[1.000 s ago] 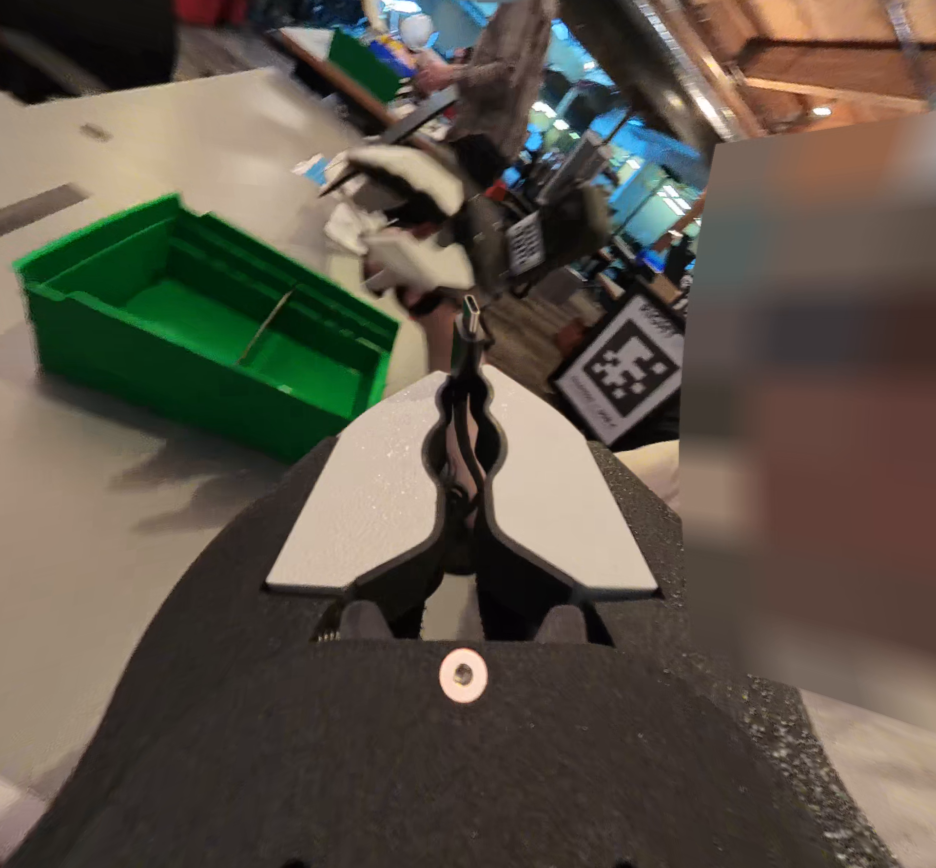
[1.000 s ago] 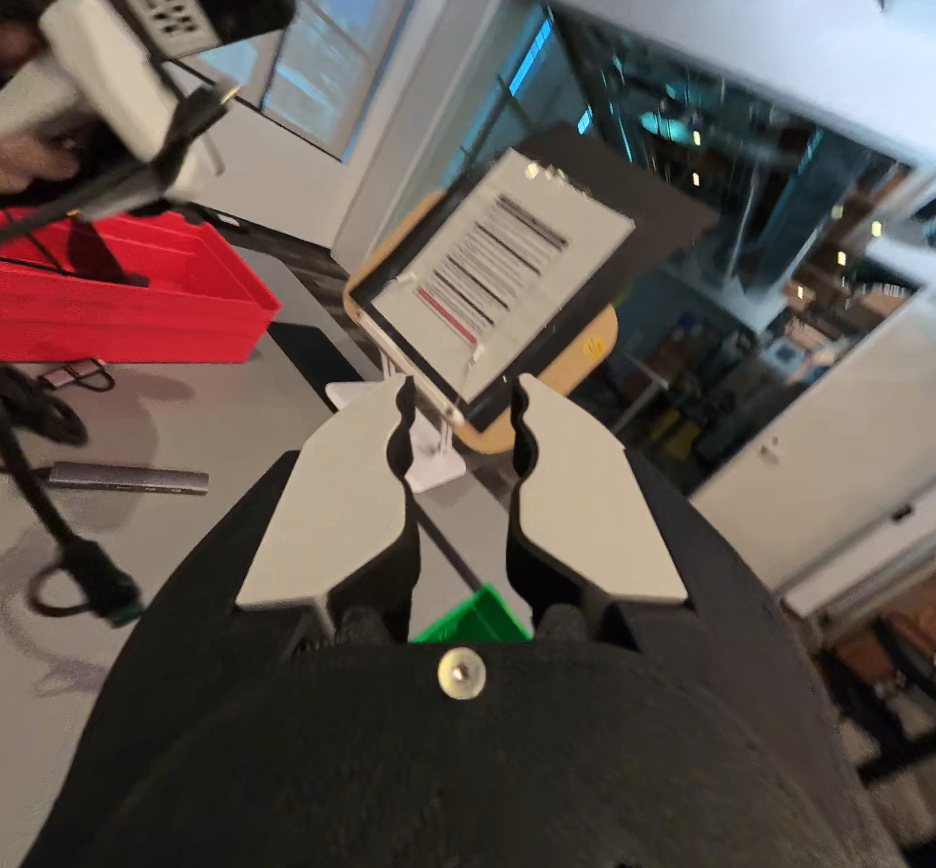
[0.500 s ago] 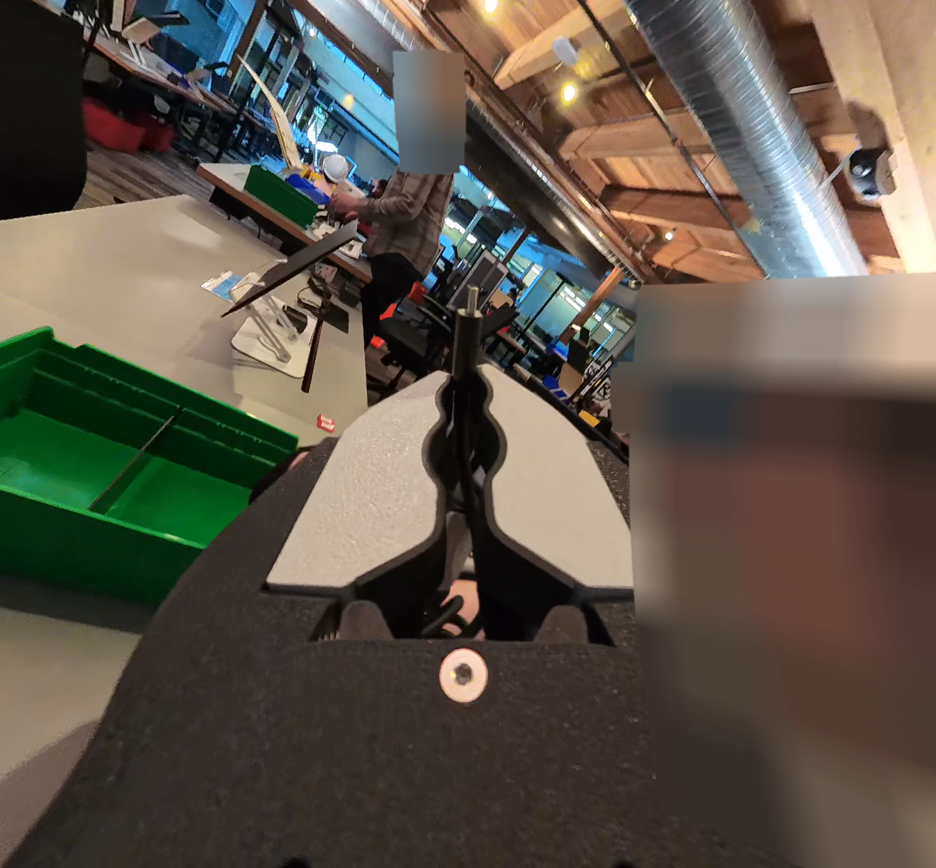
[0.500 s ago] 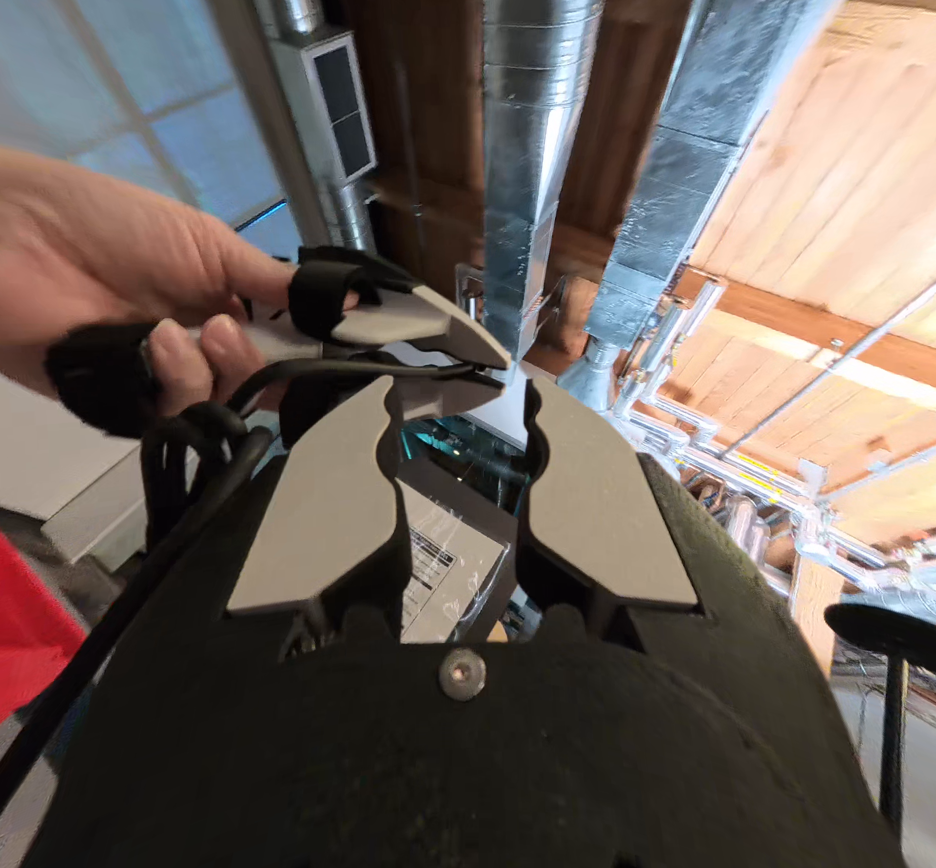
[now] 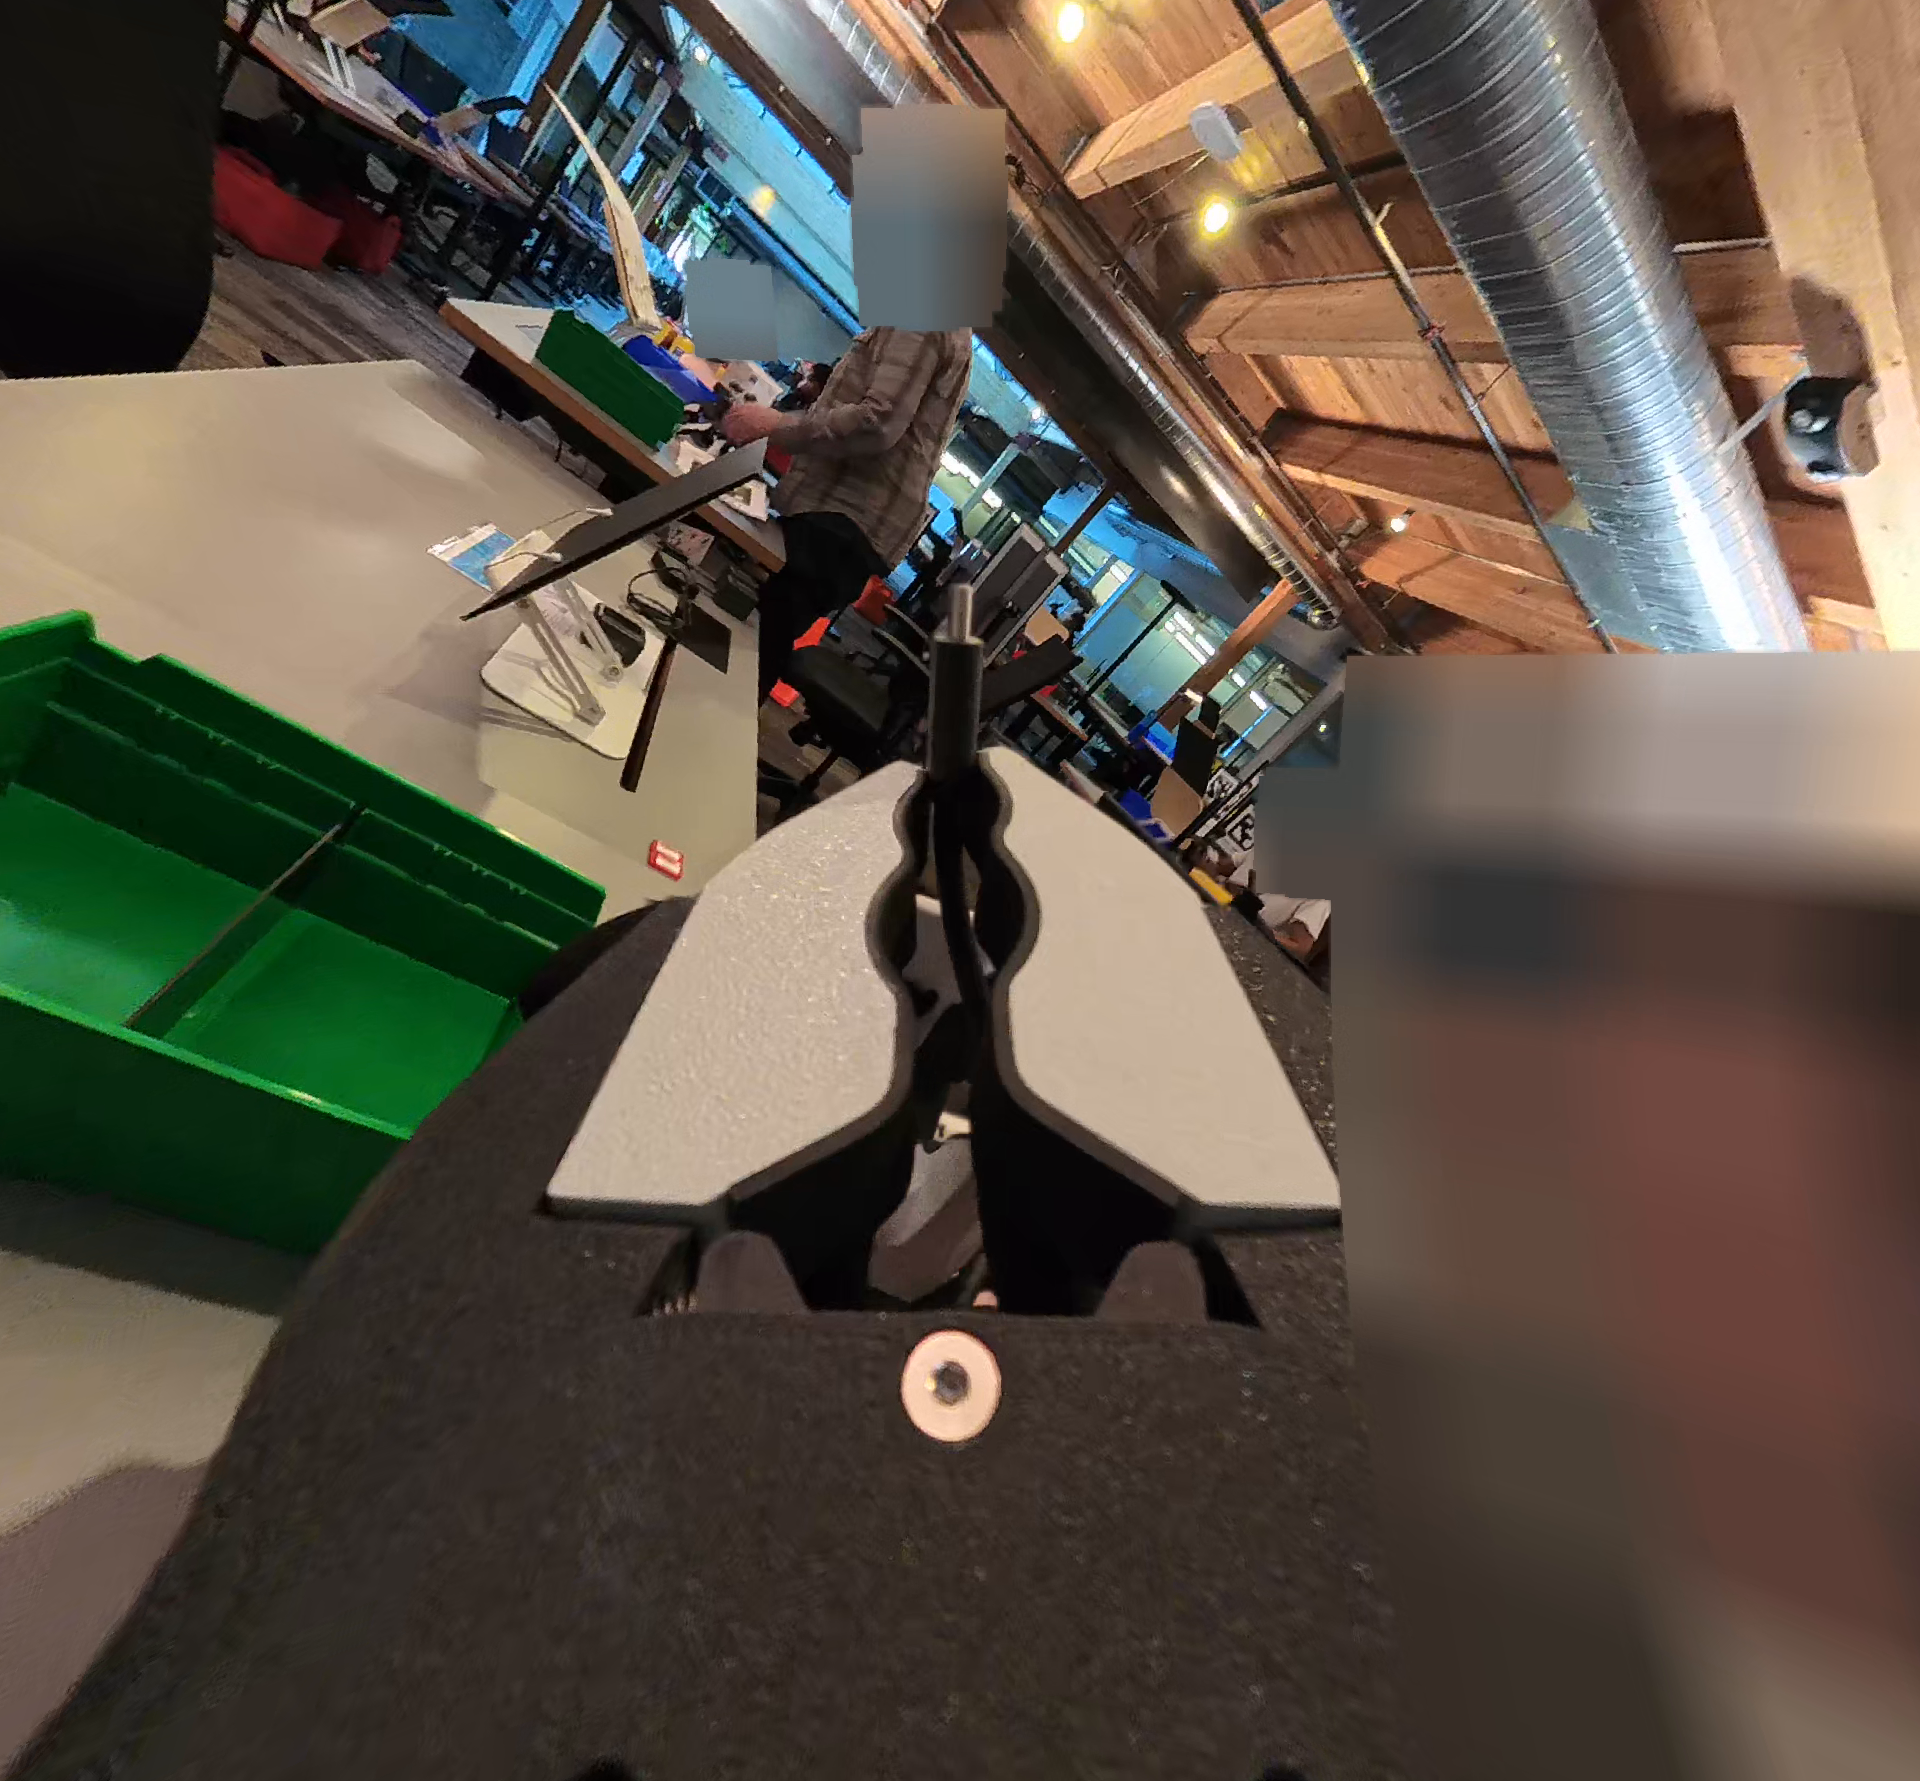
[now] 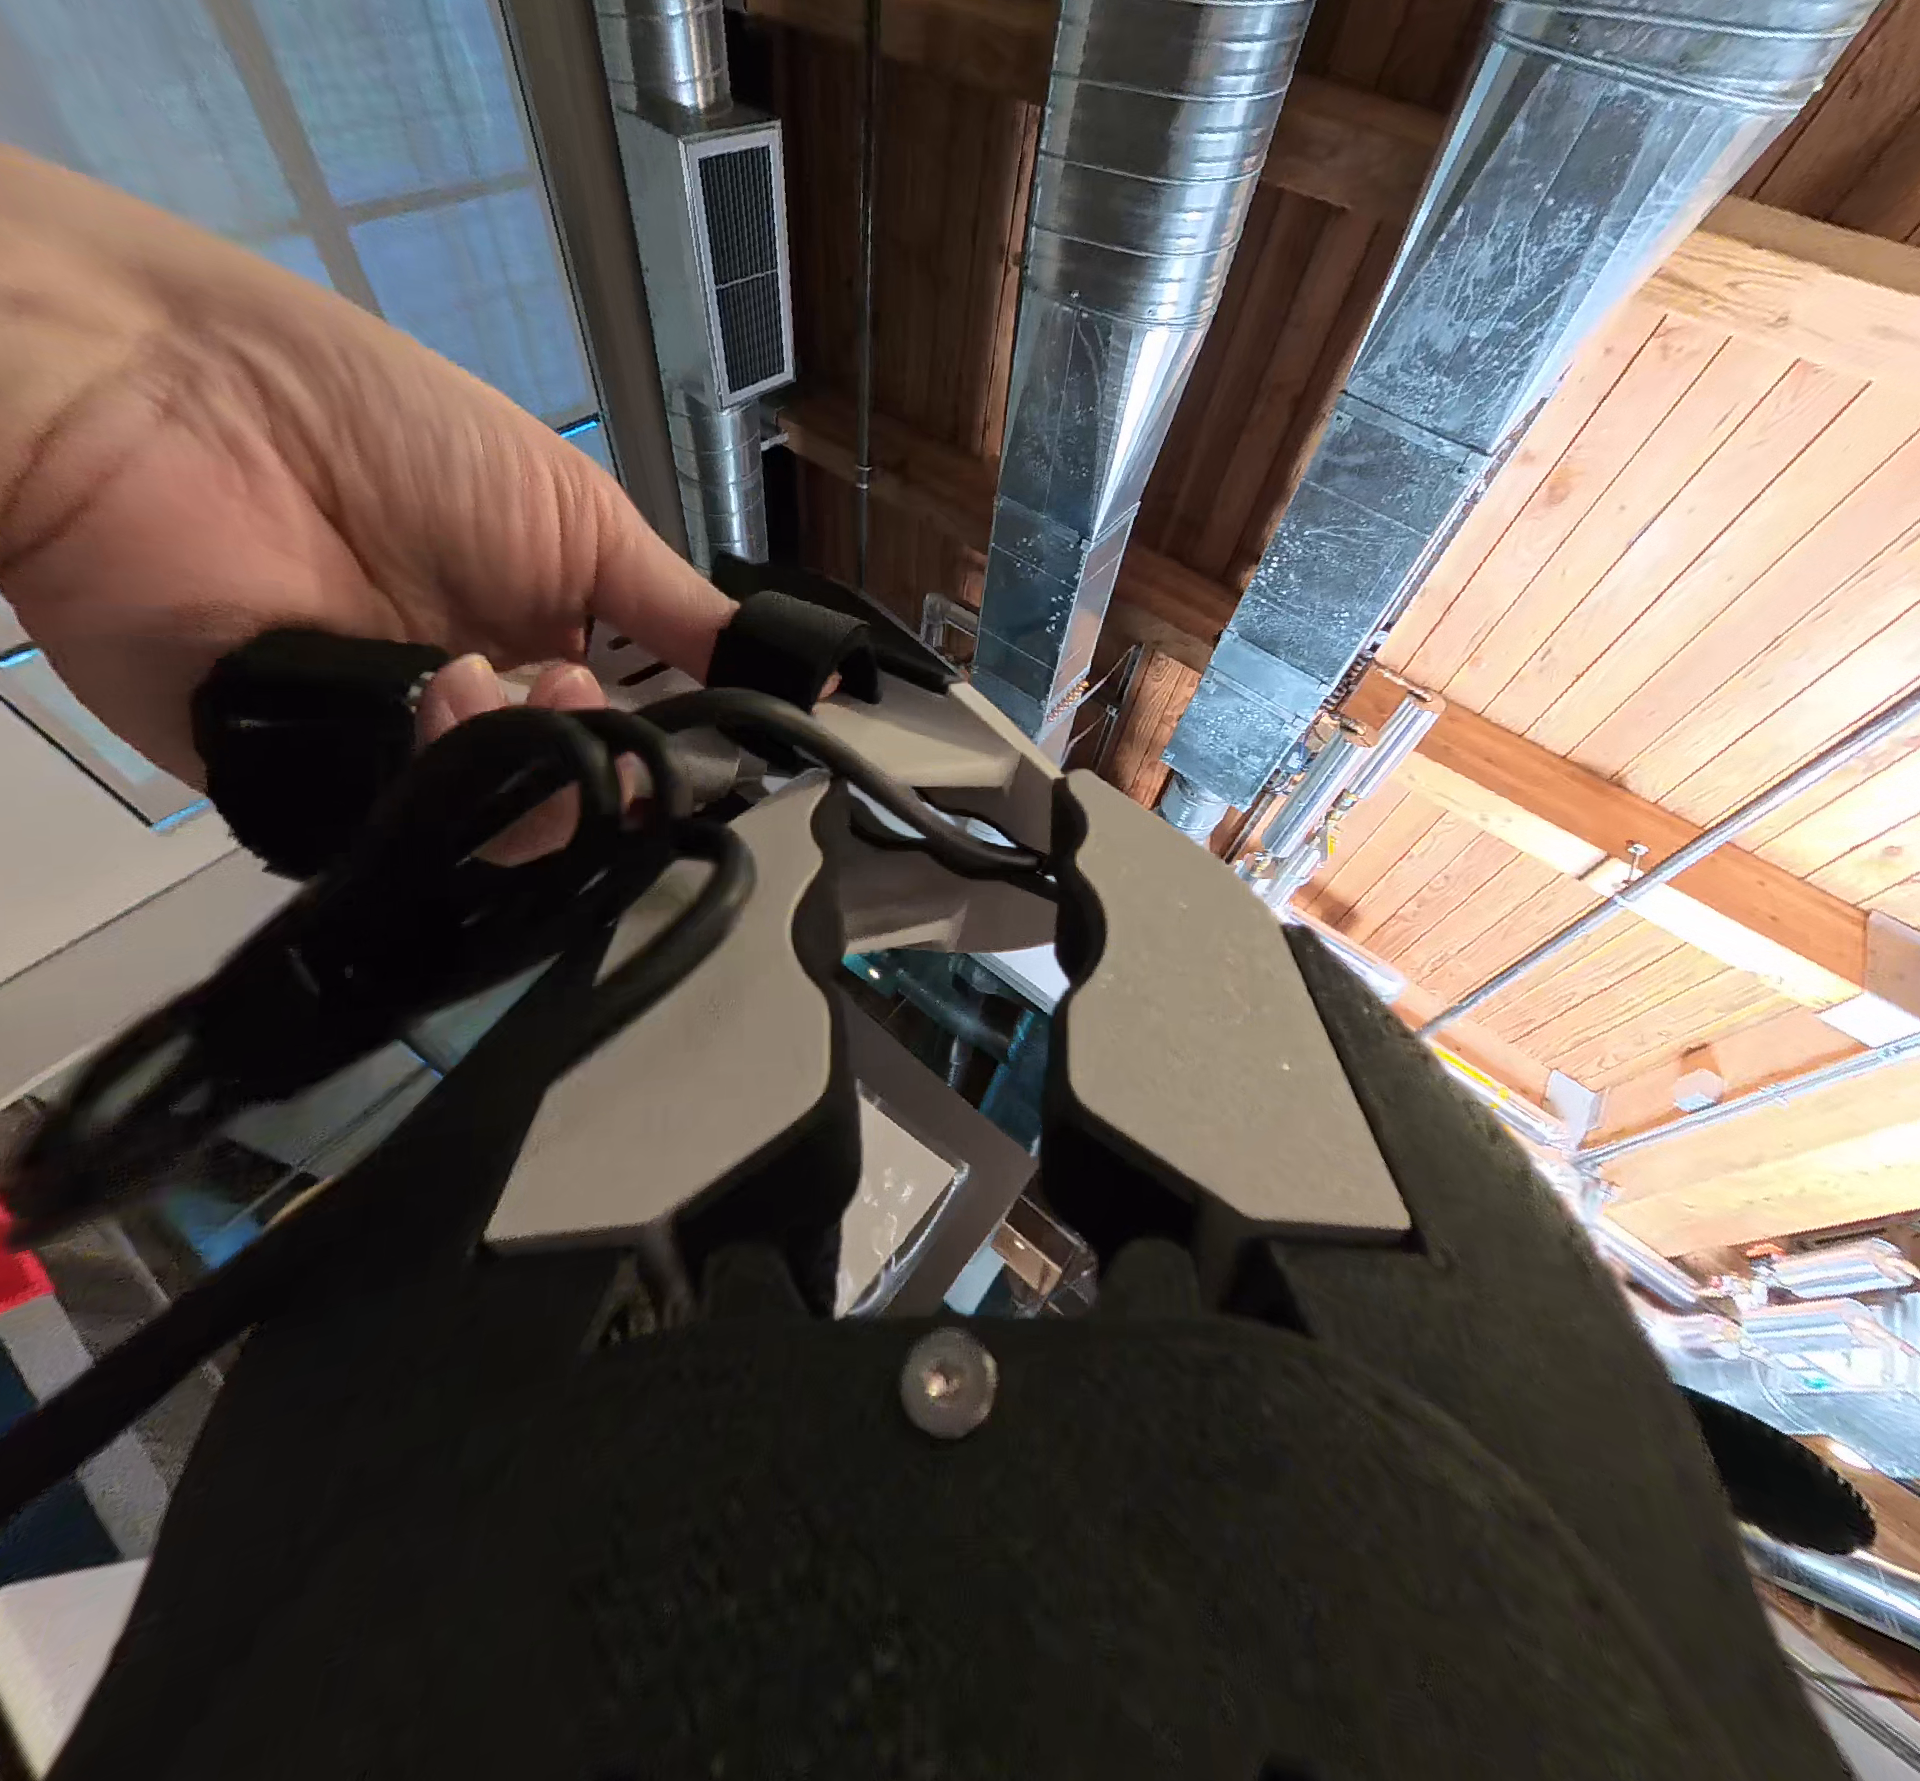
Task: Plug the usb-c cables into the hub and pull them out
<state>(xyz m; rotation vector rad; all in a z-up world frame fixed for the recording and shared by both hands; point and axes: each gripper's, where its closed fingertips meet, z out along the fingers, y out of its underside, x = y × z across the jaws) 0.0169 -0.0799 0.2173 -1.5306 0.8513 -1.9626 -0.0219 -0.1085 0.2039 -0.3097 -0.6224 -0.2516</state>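
Your left claw (image 5: 958,775) stays clenched on the usb-c cable (image 5: 954,682), now raised off the counter (image 5: 260,505) towards your released right claw (image 6: 940,796), no hub in view.

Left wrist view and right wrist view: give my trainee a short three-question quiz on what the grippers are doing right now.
1. True or false: the left gripper is shut on a black USB-C cable whose plug sticks out past the fingertips.
2. Multiple choice: in the left wrist view, the green bin lies A) left of the gripper, B) right of it, C) between its fingers.
3. Fill in: the right gripper is ____, with the cable crossing the gap between its fingers.

Key: 1 true; 2 A; 3 open. The hand holding the left gripper shows in the right wrist view.
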